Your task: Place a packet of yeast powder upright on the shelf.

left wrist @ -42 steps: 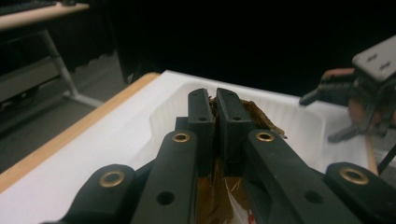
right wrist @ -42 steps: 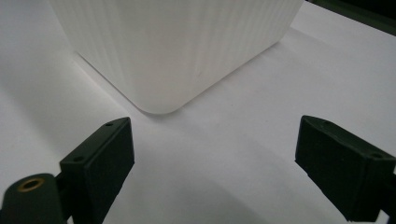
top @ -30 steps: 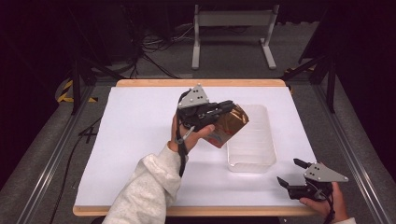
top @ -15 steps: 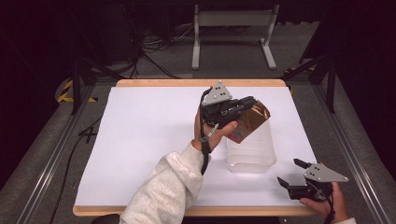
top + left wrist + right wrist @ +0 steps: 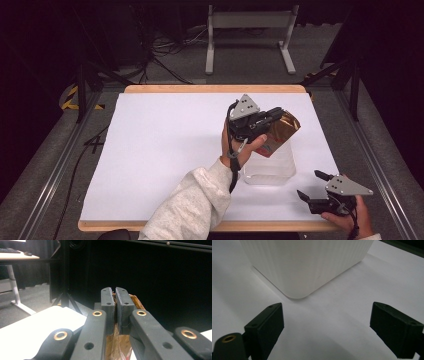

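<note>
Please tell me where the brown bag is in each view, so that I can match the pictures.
High view: bag right of centre, held over the clear bin by the left gripper.
Left gripper view: bag bottom centre, pinched between the jaws.
Right gripper view: no bag.
Shared landmark: the white table cover.

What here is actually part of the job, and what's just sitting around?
In the job:
- left hand-held gripper, shut on the gold packet
- clear container under the packet

Just about:
- right hand-held gripper, open and idle
- metal stand on the floor
- cables
</note>
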